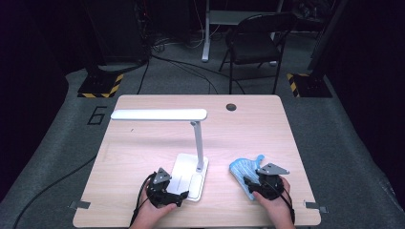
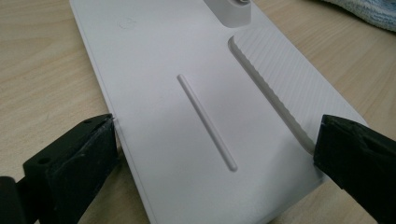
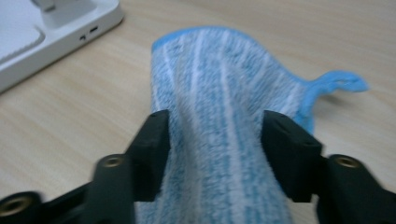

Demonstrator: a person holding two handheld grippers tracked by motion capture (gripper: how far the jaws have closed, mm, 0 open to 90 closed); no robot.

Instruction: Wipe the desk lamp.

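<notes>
The right gripper [image 3: 212, 135] is pinching the blue cloth [image 3: 219, 93] lengthwise near the tabletop's [image 1: 143, 143] front-right corner, while the left gripper [image 2: 210, 154] is bracing the lamp base [image 2: 187, 70].

A black "6" is painted on the floor [image 1: 97, 116].

Between the black jaws of the right gripper [image 3: 212, 154] lies a cloth [image 3: 219, 121] striped light blue and white, edged in brighter blue. The lamp base [image 2: 187, 93] between the left gripper's [image 2: 215, 154] black jaws is plain white, on a pale wood-grain table [image 1: 248, 129].
</notes>
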